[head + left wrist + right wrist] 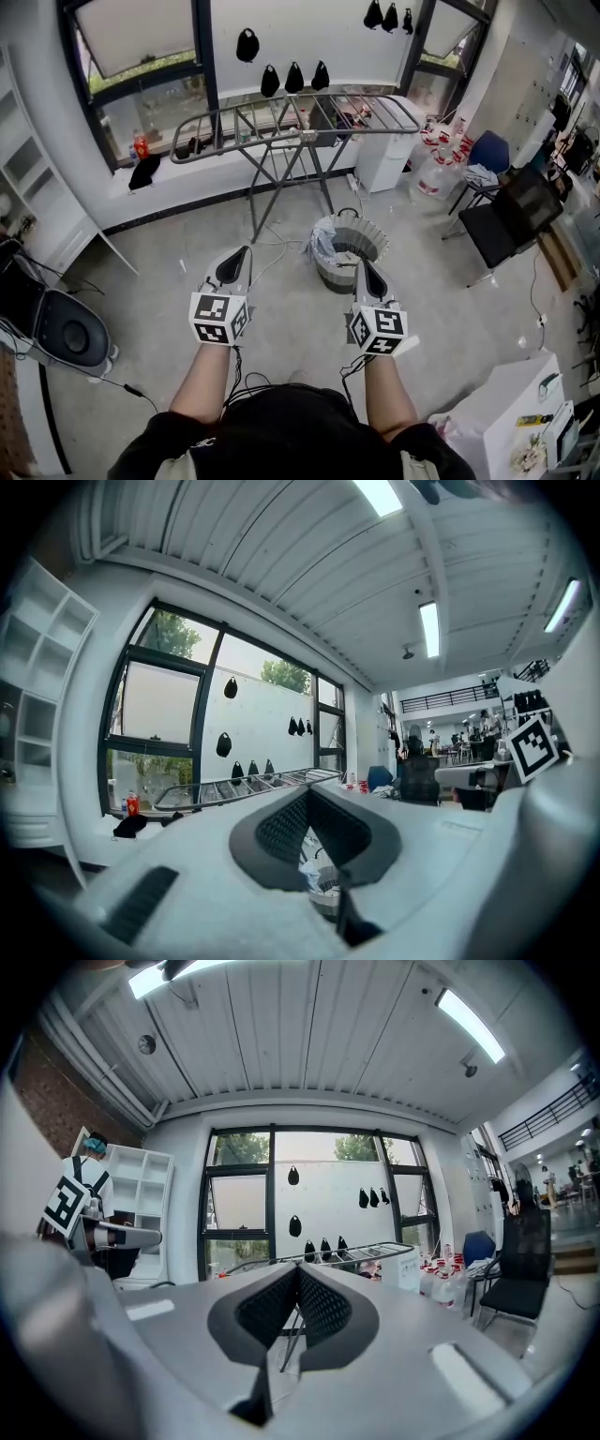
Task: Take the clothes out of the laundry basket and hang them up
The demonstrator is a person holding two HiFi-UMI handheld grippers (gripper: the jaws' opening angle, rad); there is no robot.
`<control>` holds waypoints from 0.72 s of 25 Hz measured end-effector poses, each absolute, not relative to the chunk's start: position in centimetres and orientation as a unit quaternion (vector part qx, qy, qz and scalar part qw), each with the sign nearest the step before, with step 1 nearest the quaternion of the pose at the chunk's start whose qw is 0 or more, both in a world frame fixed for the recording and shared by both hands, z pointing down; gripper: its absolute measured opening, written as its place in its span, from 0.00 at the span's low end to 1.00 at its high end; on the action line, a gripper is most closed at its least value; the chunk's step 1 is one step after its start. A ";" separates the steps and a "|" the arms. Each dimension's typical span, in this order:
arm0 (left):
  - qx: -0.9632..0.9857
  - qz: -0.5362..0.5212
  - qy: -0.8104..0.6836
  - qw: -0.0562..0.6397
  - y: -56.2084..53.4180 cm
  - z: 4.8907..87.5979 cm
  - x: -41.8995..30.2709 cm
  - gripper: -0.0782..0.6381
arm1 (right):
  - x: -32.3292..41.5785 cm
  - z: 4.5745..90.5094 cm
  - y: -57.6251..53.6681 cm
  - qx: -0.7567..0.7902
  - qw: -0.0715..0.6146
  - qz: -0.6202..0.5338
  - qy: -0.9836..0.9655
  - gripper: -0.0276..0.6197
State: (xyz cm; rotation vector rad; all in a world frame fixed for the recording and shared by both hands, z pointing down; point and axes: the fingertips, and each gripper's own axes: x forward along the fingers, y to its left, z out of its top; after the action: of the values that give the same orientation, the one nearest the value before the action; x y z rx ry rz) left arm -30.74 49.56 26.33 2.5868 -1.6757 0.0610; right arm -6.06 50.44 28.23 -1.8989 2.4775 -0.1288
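Left gripper: was held clenched on nothing, jaws met tip to tip, over the floor left of the basket.
Right gripper: was likewise clenched and empty, at the basket's near edge.
Pads: dark, cross-hatched faces were set in pale, smooth shells.
Basket: a round tub with a pale, ribbed wall and an open top was stood on the floor between the grippers and the rack.
Clothes: were kept inside the basket; only a pale, crumpled patch at the left rim was seen, and its kind could not be told.
Handling: the clothes were judged light, limp and unbreakable, likely to drape, stretch and cling to one another when lifted.
Hold: a raised fold at the top of the heap was judged best pinched first; an edge or shoulder line could then be taken by both grippers for spreading.
Rack: thin grey metal rods on crossed legs were seen, wings spread, with bare rails behind the basket.
Floor: a smooth grey surface was crossed by loose cables.
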 end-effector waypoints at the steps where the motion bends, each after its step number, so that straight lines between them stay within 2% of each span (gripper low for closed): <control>1: 0.838 0.021 -0.545 0.028 48.9 26.2 -30.2 0.12 | -5.6 28.2 49.8 -0.606 0.010 -0.042 0.794 0.06; 18: 0.828 0.037 -0.558 0.027 40.8 27.9 -24.5 0.12 | -0.4 30.4 41.1 -0.595 0.008 -0.055 0.802 0.06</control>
State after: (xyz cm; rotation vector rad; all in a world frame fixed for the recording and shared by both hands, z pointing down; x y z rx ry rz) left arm -24.50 40.79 27.90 2.5591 -1.7242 0.1158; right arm -0.40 41.12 30.40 -1.8580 2.5069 -0.1731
